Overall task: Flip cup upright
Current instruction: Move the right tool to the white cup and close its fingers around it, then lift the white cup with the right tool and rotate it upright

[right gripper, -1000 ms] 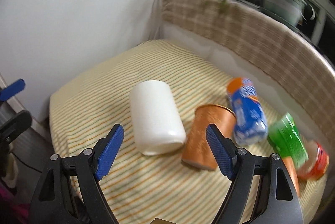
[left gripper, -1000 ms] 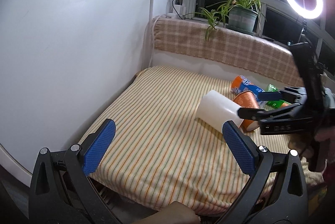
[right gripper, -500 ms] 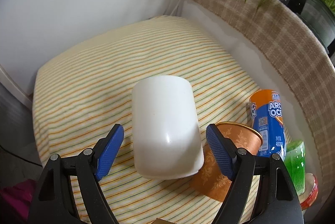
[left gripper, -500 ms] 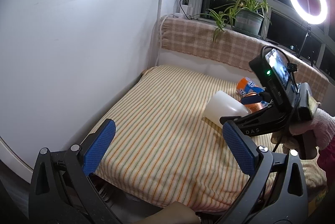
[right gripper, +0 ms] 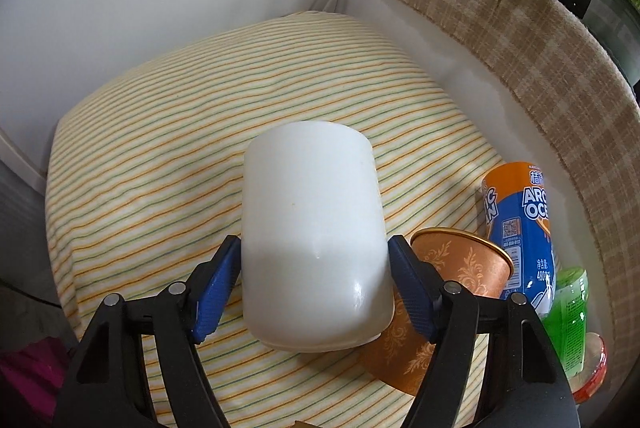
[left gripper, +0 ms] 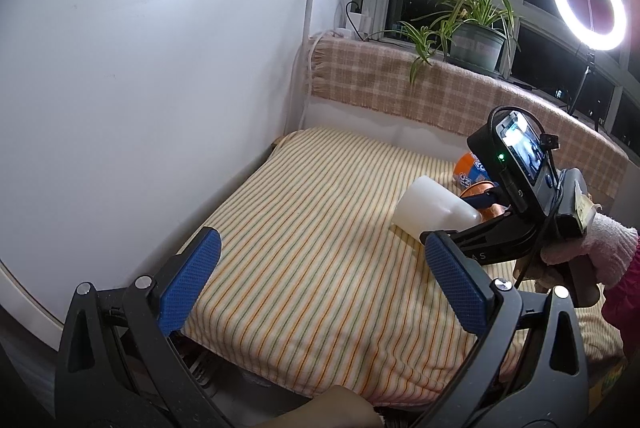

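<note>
Since half a second ago our right tool (right gripper: 314, 282) has slid forward and clenched on the white cup (right gripper: 312, 224), pads pressing both sides so we can tip it upright. It lies on its side on the striped cushion (right gripper: 168, 132), against a copper cup (right gripper: 440, 292). Our left tool (left gripper: 320, 282) hangs released, clear of the work.

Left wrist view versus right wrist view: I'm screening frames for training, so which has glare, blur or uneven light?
Left wrist view: the ring light blows out to pure white, the windows are black, and straight edges bow from fisheye. Right wrist view: evenly lit and sharp, with only a small highlight on the white plastic cup between the right gripper pads.
</note>
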{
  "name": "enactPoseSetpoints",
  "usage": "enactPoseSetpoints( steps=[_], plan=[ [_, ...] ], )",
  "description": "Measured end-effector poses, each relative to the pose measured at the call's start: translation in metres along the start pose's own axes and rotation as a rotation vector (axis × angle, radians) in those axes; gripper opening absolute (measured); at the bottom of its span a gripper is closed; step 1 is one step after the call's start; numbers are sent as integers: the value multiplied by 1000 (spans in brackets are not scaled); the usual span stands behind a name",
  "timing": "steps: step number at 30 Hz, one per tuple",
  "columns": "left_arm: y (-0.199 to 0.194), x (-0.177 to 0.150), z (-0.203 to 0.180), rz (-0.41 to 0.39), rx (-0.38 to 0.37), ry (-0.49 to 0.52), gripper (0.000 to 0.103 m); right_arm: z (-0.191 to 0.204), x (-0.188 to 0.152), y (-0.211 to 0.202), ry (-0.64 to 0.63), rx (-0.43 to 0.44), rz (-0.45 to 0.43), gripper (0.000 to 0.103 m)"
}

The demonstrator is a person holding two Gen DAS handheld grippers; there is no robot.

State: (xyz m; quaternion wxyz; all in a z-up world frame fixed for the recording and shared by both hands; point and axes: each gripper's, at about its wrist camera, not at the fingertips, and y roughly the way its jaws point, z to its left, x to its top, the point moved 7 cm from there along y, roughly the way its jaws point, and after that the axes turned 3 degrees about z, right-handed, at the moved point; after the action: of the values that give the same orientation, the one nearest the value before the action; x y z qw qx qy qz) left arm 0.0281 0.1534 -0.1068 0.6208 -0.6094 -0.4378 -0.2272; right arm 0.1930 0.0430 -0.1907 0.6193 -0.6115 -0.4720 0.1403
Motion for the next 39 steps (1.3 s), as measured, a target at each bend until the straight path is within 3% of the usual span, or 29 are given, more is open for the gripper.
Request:
enactPoseSetpoints(
  steps=[12, 18, 30, 39],
  plan=[
    [-2, 3, -3, -12, 1, 11, 103, 0, -2, -29, 80, 45, -101, 73],
    [-5, 4, -8, -17, -10, 13, 103, -7, -12, -60, 192, 80, -184, 73],
    [0, 6, -38, -12, -71, 54, 103, -42, -84, -105, 512, 98, -277, 74],
    [5, 1, -64, -2, -117, 96, 103, -57, -153, -104, 778, 148, -252, 74]
  ],
)
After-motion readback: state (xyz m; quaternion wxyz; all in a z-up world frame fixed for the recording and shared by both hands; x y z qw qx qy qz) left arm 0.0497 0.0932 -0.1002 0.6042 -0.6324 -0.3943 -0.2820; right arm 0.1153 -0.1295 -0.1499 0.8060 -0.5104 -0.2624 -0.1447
